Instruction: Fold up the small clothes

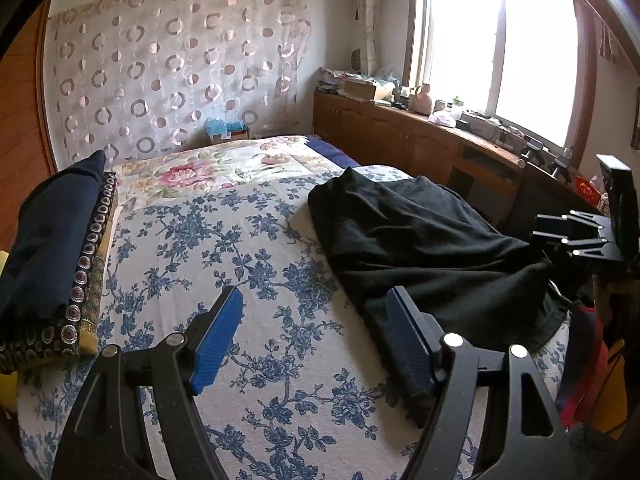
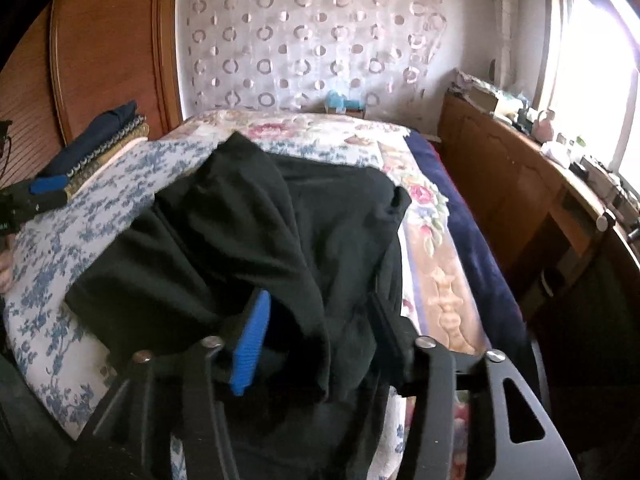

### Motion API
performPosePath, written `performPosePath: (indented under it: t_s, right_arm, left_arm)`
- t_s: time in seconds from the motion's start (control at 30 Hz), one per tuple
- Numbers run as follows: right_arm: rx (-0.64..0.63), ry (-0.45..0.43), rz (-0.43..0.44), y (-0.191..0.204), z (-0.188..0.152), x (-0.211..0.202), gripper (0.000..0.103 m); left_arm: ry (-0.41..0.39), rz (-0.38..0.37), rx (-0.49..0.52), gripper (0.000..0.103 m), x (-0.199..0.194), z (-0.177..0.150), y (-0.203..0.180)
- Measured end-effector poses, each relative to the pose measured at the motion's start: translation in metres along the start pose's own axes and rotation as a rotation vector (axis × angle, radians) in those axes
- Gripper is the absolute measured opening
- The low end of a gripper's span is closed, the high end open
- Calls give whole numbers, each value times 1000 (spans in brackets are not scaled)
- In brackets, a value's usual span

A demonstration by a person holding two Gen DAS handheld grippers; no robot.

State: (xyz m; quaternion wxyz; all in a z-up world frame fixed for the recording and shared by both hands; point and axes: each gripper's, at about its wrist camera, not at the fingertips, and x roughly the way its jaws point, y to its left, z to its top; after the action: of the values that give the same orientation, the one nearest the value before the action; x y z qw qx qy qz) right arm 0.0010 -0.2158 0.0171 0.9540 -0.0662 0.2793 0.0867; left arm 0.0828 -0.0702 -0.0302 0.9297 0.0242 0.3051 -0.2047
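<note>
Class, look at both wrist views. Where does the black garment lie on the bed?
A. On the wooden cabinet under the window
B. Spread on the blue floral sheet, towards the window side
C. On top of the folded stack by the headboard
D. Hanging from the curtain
B: the black garment lies rumpled on the blue floral sheet, apart from the folded stack.

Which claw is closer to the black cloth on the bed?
Right. The right claw has a fold of the black cloth between its open fingers. The left claw hangs open beside the cloth, over the flowered sheet.

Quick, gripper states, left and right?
Left hand-held gripper: open, empty, above the bedspread.
Right hand-held gripper: open, black garment draped between the jaws, not pinched.
</note>
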Motion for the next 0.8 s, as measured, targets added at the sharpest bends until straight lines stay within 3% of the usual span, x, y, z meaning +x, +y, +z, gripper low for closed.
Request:
performPosePath:
  t_s: [0.27, 0.8]
  right_arm:
    - [-48, -48, 65, 12, 18, 4, 55]
    - [-199, 84, 292, 74, 76, 117, 55]
  left_arm:
    - [-15, 24, 1, 75, -3, 1, 0]
    - [-20, 49, -42, 75, -4, -4, 18]
